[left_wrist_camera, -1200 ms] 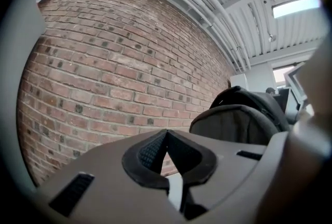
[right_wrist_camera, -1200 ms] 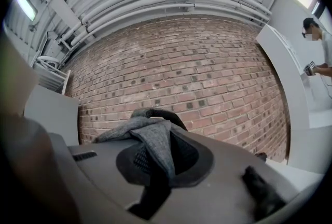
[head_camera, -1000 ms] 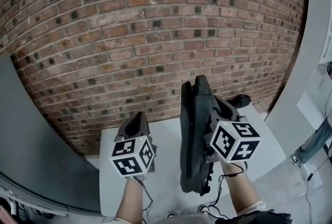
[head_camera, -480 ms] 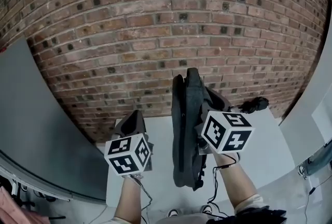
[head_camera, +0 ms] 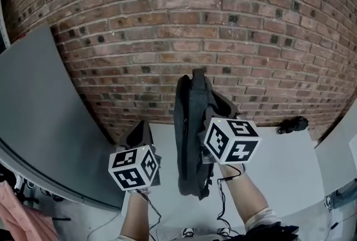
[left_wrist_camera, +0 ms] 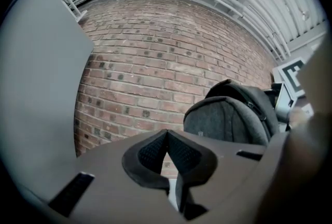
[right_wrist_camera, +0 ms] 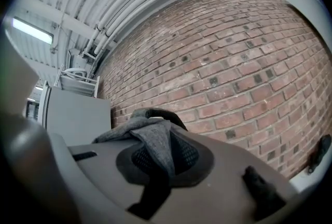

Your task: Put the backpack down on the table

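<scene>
A dark grey backpack [head_camera: 191, 134] hangs upright above the white table [head_camera: 279, 162], in front of the brick wall. My right gripper [head_camera: 215, 115] holds it from the right side near the top. In the right gripper view that gripper [right_wrist_camera: 165, 153] is shut on a grey fabric strap [right_wrist_camera: 154, 141] of the backpack. My left gripper [head_camera: 142, 129] hovers to the left of the bag, apart from it. Its pads [left_wrist_camera: 151, 151] meet at the tips with nothing between them, and the backpack [left_wrist_camera: 228, 119] shows to their right.
A brick wall [head_camera: 184, 28] stands close behind the table. A grey panel [head_camera: 44, 123] closes off the left side. A small black object [head_camera: 293, 124] lies at the table's back right. Another grey panel edge [head_camera: 334, 145] stands at the right.
Both grippers and the hanging backpack have shifted left along the wall. The black object now lies farther right of the bag, and the left grey panel is nearer.
</scene>
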A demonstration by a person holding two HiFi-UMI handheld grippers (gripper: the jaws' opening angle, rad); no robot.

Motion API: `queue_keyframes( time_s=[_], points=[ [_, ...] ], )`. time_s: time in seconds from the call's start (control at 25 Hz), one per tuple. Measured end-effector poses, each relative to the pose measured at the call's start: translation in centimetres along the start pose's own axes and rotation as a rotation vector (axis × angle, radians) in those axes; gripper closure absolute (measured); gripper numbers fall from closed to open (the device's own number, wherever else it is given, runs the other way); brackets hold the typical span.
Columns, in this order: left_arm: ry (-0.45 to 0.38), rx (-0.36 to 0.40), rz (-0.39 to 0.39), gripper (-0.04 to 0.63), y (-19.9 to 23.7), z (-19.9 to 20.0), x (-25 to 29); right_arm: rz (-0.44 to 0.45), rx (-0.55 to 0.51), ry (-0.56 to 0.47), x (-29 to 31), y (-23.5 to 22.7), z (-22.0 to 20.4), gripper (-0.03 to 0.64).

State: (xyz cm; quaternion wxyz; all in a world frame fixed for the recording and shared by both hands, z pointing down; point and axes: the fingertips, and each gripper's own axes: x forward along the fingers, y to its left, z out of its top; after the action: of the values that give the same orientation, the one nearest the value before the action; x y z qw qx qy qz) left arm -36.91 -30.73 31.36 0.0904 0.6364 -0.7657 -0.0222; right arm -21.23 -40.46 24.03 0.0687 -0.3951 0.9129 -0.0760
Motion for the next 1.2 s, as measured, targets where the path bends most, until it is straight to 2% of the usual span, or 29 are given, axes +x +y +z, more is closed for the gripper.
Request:
queue_keyframes(
  time_s=[0.24,0.36,0.48,0.6,0.92,1.2],
  points=[
    [0.009,-0.024,0.035,0.583,2.2,-0.3,-0.9,0.028,-0.029,0.029,1.4,1.3,-2.4,0.572],
    [0.041,-0.017,0.036,0.583,1.5,-2.0,-0.6,0.006,-0.052,0.077,0.9,0.5,-5.2,0.572],
    [0.073,-0.039,0.021,0.583,0.3,-3.9,-0.3,0.016,-0.072,0.067,-0.3,0.3,-5.9,0.572],
    [0.094,-0.072,0.002,0.583,-1.1,-5.5,0.0,0.011,-0.122,0.088,-1.6,-0.9,-6.1,0.572],
    [0.150,-0.108,-0.080,0.583,-7.0,-9.1,0.8,-0.082,-0.206,0.172,-6.3,-6.4,-7.6,0.572],
    [0.173,-0.097,-0.151,0.583,-11.9,-10.5,0.9,-0.107,-0.173,0.207,-9.6,-9.5,-9.0,0.571]
  ],
)
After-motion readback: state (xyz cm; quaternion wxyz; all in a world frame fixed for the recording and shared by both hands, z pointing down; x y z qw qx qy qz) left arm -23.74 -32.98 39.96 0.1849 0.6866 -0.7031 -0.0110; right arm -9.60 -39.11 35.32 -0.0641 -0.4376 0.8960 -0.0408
